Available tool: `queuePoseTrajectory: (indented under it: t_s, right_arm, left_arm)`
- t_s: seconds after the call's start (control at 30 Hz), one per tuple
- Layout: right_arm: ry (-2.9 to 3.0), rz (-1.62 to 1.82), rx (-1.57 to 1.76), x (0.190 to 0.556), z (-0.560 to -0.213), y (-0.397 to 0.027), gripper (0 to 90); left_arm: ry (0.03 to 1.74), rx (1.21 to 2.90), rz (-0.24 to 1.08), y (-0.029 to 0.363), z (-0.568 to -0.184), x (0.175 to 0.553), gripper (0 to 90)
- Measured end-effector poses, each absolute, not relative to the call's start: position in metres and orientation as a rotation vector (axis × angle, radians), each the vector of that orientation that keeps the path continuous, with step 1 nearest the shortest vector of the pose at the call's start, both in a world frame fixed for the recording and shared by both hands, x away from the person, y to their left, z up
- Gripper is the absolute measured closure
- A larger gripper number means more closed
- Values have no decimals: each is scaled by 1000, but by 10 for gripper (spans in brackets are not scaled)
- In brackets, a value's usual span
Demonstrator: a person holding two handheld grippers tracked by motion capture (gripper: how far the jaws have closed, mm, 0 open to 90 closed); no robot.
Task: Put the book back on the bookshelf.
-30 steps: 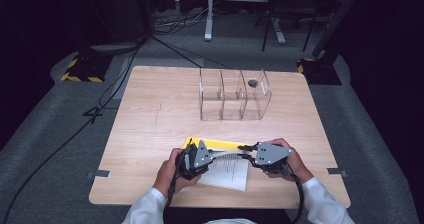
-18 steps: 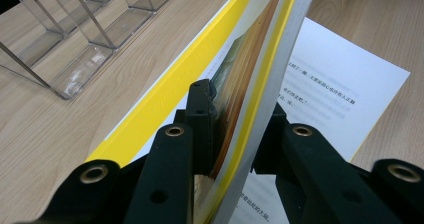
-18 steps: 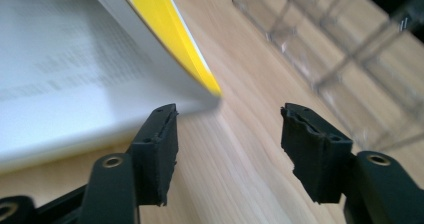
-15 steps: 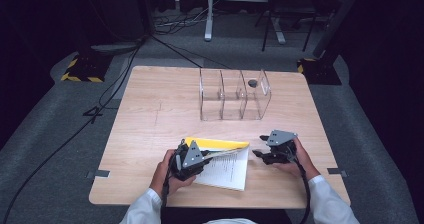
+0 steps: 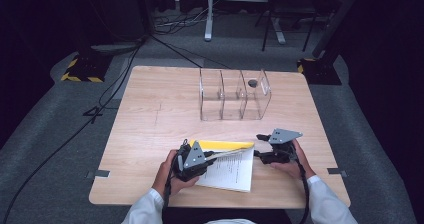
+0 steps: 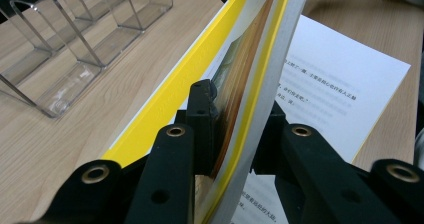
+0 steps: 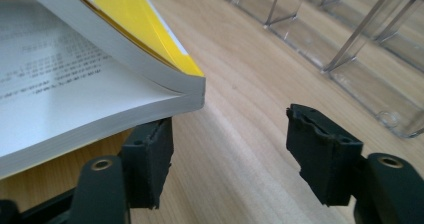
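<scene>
A book with a yellow cover (image 5: pixel 230 169) lies open on the wooden table (image 5: pixel 150 124) near its front edge. My left gripper (image 5: pixel 212 156) is shut on the raised cover and a sheaf of pages (image 6: pixel 250 59). It holds them tilted up over the printed page (image 6: pixel 340 79). My right gripper (image 5: pixel 259 145) stands open just right of the book, low over the table. Its jaws have just been opening and only bare wood lies between them (image 7: pixel 230 139). One jaw sits beside the book's corner (image 7: pixel 190 91).
A clear plastic organizer (image 5: pixel 232 96) with three compartments stands at the middle back of the table, and a small dark round thing (image 5: pixel 252 83) shows at its right end. Its walls rise close by in both gripper views (image 6: pixel 75 59) (image 7: pixel 350 44). Cables cross the floor behind.
My right gripper has left the book's raised cover, moved right and down, and opened. The left gripper has kept its hold on the cover and stayed in place.
</scene>
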State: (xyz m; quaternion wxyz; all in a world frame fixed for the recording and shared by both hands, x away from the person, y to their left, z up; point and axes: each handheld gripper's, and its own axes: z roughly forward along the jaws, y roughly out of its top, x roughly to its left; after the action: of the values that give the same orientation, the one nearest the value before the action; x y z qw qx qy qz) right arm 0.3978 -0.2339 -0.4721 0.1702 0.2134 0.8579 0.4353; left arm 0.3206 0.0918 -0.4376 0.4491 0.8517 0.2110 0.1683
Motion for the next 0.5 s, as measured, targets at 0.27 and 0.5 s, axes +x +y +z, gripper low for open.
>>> queuePoseTrajectory:
  t_s: [0.27, 0.5]
  right_arm:
    - [2287, 1344, 638, 390, -433, -252, 388]
    - [2225, 1361, 637, 381, -409, -240, 402]
  left_arm:
    - [512, 2015, 376, 81, -427, 327, 767]
    - [514, 1984, 375, 86, -424, 325, 773]
